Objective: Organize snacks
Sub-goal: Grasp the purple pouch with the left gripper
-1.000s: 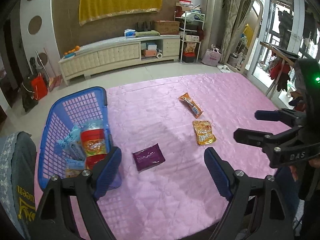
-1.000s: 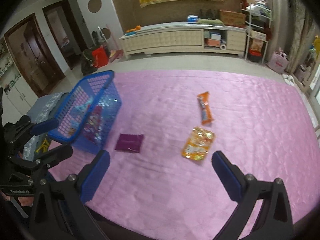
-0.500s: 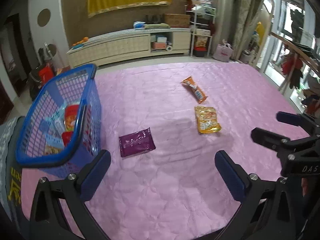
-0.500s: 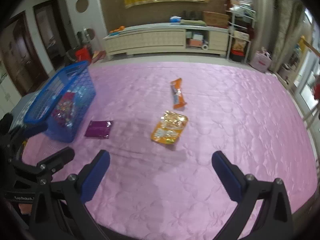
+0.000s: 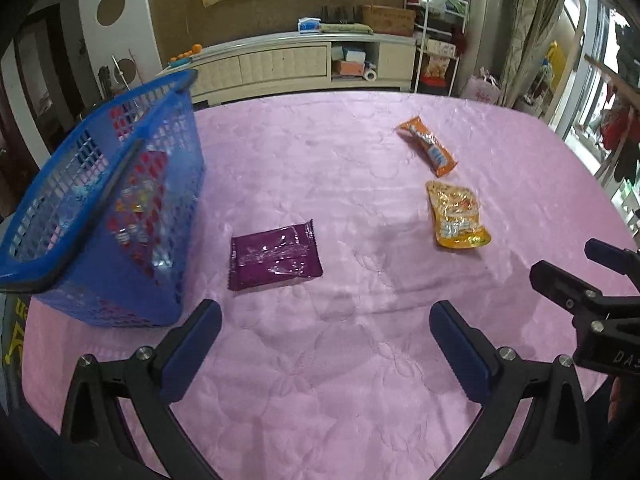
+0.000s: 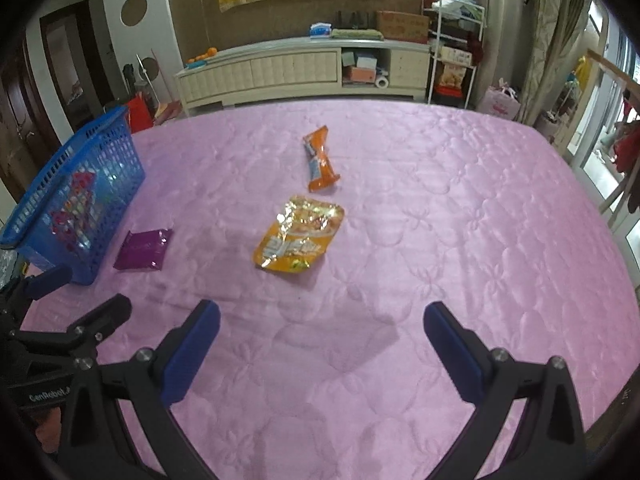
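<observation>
A blue mesh basket (image 5: 132,256) with several snacks inside stands at the left of the pink cloth; it also shows in the right wrist view (image 6: 104,184). A purple packet (image 5: 274,254) (image 6: 144,249) lies flat just right of it. A yellow pouch (image 5: 456,214) (image 6: 300,238) and an orange bar packet (image 5: 426,145) (image 6: 320,160) lie farther right. My left gripper (image 5: 326,340) is open and empty, short of the purple packet. My right gripper (image 6: 322,340) is open and empty, short of the yellow pouch.
The pink quilted cloth (image 6: 460,240) covers the whole table. A cream cabinet (image 6: 296,68) and a shelf rack (image 6: 456,52) stand behind it. A grey chair edge (image 5: 12,332) sits at the left, beside the basket.
Both grippers have come lower and closer to the table. The left one has swung right, off the basket toward the purple packet. The right one now faces the yellow pouch.
</observation>
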{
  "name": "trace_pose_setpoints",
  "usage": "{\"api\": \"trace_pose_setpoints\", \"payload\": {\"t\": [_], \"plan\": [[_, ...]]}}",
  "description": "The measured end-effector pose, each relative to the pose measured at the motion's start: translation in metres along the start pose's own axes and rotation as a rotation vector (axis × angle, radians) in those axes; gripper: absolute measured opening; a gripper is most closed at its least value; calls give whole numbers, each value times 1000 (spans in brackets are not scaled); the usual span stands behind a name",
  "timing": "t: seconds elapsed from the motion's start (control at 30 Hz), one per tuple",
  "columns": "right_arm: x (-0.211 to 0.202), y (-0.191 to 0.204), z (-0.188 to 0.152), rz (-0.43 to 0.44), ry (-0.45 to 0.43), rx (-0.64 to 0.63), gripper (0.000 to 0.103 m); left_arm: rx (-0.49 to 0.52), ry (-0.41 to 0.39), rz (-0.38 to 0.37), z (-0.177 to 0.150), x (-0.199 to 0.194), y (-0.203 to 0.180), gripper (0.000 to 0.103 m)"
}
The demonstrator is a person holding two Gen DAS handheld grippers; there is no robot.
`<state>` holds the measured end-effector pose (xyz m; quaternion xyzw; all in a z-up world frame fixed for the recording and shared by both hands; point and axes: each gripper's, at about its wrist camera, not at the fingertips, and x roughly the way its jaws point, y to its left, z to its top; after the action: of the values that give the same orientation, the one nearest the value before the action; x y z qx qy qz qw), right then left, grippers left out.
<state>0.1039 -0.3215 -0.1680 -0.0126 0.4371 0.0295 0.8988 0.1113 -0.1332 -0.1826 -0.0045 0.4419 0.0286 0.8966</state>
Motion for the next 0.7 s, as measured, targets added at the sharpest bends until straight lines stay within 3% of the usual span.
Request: {"api": "trace_pose_setpoints", "payload": {"t": [0.4, 0.7], "plan": [[44, 12, 7, -1, 70, -30, 103, 9, 40, 88, 12, 43, 9, 103], [65, 13, 19, -16, 56, -16, 103, -75, 83, 71, 30, 77, 28, 103]]}}
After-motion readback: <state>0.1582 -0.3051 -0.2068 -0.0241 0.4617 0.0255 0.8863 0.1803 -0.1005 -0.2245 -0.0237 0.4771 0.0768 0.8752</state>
